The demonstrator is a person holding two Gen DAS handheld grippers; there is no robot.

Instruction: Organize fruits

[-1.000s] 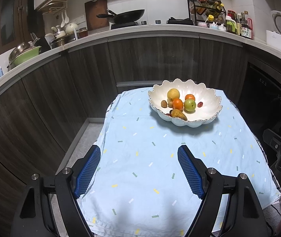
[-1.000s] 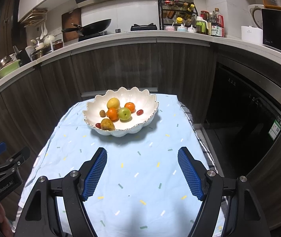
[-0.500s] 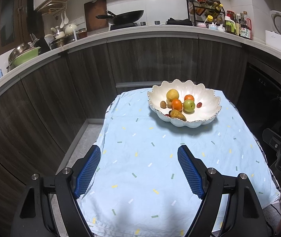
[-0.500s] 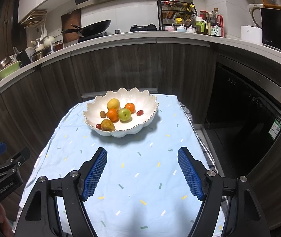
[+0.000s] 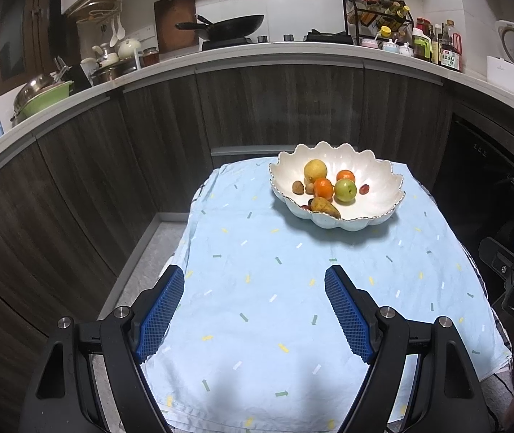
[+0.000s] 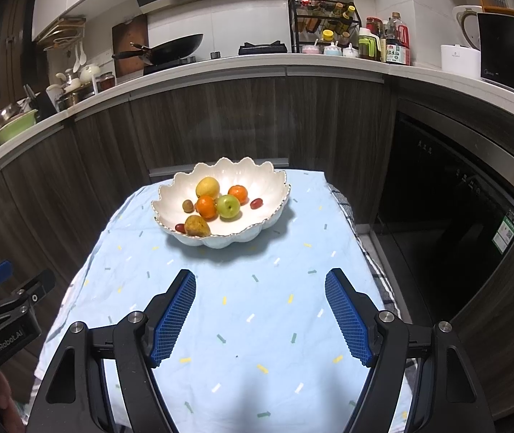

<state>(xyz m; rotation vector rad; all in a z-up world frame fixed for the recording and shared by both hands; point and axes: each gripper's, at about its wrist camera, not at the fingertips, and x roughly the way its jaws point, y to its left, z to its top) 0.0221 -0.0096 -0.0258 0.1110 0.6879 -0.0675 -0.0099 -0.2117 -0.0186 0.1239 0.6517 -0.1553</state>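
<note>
Dark wood kitchen cabinets curve behind a small table draped in a pale blue cloth with confetti dashes (image 5: 257, 288). At twelve o'clock on the cloth sits a white scalloped ceramic bowl with a gold rim (image 5: 383, 184), holding all the fruit: a yellow lemon (image 5: 315, 170), two oranges (image 5: 323, 188), a green apple (image 5: 345, 190), a brown pear (image 5: 323, 205) near the front rim, and some small brown and red fruits.

Your left gripper (image 5: 255, 292) hovers at six o'clock above bare cloth, its blue-padded jaws spread wide and holding nothing. Your right gripper (image 6: 260, 294) does the same, well short of the bowl, also empty.

Nothing looks left to collect on the cloth, so the main risks come from reaching in. Round fruit will likely roll or squirt from the pads if pinched off-centre. Pushing against the bowl could slide it on the loose cloth toward the far edge. With both grippers side by side, you could also knock them together.
</note>
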